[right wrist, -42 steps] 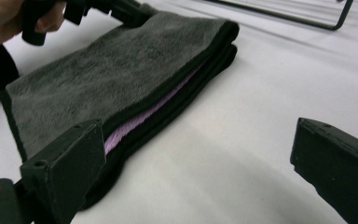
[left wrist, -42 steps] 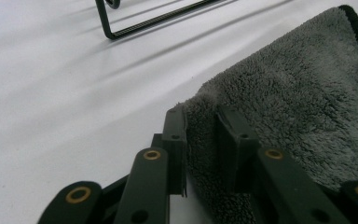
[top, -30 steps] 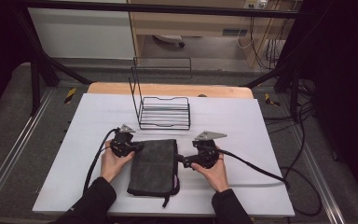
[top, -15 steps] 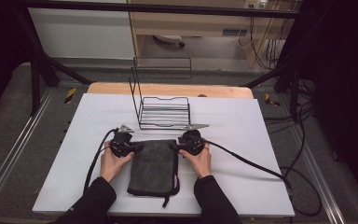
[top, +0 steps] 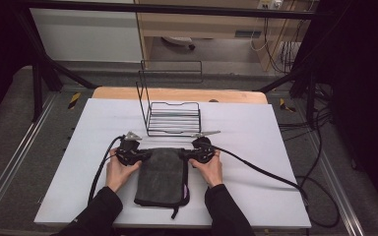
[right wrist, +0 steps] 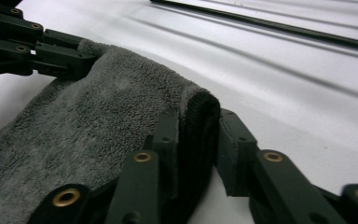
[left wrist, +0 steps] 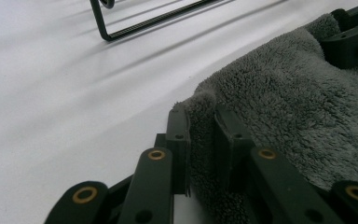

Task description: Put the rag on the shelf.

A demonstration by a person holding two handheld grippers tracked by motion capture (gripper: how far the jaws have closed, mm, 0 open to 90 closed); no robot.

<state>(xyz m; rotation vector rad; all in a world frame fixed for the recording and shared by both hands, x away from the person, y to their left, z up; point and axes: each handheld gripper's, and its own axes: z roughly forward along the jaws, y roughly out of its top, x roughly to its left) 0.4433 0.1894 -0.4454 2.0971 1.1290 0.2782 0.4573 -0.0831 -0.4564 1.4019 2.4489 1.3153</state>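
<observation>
The left gripper [left wrist: 201, 135] is closing its two black jaws on the near-left corner of the grey towel [left wrist: 279, 107], with a fold of pile sitting between them and a narrow gap remaining. In the high view this gripper [top: 145, 155] is lying at the towel's far-left corner, at about 10 o'clock from the towel's middle, with the left hand [top: 119, 169] wrapping it from behind.

The right gripper [right wrist: 196, 135] is standing with its jaws on either side of the rolled towel edge [right wrist: 121, 107]; one jaw is pressing the cloth, while the other is standing just beside it, so a firm grip cannot be confirmed. In the high view this gripper [top: 187, 153] is meeting the towel [top: 160, 177] at about 2 o'clock from its middle, with the right hand [top: 207, 167] holding it. In the right gripper view, the left gripper is showing at 10 o'clock, touching the opposite corner.

The towel is lying folded on the white table [top: 256, 128], long axis running toward the person, with a dark loop or strap trailing at its near edge. A black wire rack [top: 172, 115] is standing on the table at 12 o'clock from the towel, apart from it. Black cables are trailing from both grippers across the table.
</observation>
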